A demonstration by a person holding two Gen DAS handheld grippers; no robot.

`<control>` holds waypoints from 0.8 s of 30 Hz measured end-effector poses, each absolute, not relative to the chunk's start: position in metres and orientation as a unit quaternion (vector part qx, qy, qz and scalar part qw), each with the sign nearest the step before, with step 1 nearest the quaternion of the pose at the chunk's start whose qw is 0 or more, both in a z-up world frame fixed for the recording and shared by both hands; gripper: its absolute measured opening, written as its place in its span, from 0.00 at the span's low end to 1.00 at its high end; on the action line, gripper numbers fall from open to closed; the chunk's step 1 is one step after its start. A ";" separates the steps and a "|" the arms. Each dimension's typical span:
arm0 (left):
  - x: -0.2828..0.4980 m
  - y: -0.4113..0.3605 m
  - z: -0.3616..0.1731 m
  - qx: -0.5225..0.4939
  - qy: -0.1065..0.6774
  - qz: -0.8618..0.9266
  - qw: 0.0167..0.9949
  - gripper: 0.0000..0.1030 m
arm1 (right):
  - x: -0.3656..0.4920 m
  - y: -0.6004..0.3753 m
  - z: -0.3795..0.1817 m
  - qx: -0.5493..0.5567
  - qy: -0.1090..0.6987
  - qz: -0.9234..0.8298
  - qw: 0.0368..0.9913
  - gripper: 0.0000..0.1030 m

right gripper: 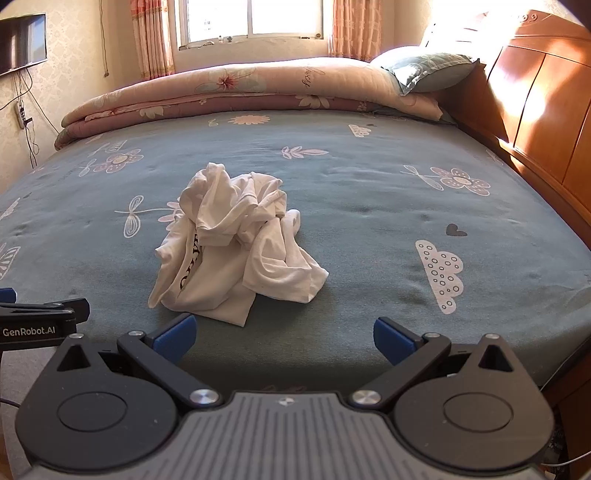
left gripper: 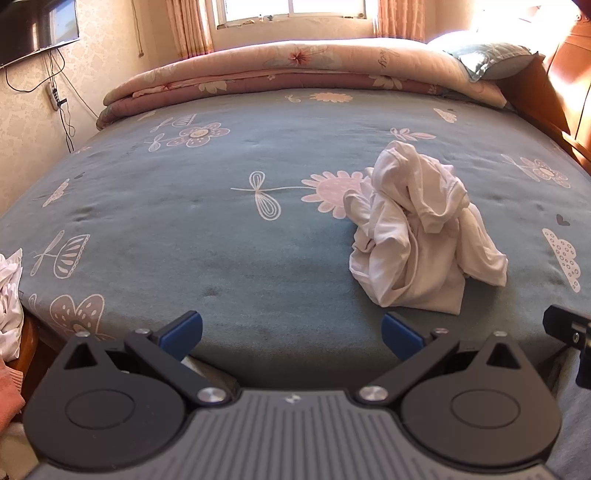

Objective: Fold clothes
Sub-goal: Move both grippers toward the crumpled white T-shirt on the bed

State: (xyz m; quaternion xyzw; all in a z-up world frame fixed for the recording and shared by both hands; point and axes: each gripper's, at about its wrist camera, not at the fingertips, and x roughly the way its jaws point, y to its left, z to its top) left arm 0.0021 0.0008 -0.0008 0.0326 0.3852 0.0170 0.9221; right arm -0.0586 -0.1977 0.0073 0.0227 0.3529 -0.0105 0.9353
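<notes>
A crumpled white T-shirt (left gripper: 417, 229) (right gripper: 236, 243) with black lettering lies in a heap on the blue-grey flowered bed sheet (left gripper: 221, 229) (right gripper: 369, 221). My left gripper (left gripper: 291, 334) hovers at the bed's near edge, open and empty, with the shirt ahead and to its right. Over the same edge my right gripper (right gripper: 284, 339) is open too, holding nothing; the shirt lies just ahead, slightly left. Each gripper shows at the side of the other's view: the right one (left gripper: 569, 332), the left one (right gripper: 40, 321).
A folded pink quilt (left gripper: 295, 74) (right gripper: 240, 88) and a pillow (right gripper: 424, 70) lie at the far end of the bed. A wooden headboard (right gripper: 535, 110) runs along the right. More white cloth (left gripper: 9, 295) hangs at the left edge. A TV (left gripper: 33, 29) is on the left wall.
</notes>
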 end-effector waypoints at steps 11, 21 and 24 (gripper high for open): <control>0.003 0.006 -0.002 0.024 0.387 0.020 0.922 0.99 | -0.059 -0.194 0.007 0.018 0.346 -0.016 0.938 1.00; 0.005 0.013 0.000 -0.001 0.388 0.002 0.922 0.99 | -0.055 -0.199 0.008 0.021 0.347 -0.014 0.938 1.00; 0.005 0.013 0.000 -0.009 0.388 -0.007 0.922 0.99 | -0.054 -0.201 0.009 0.021 0.347 -0.013 0.938 1.00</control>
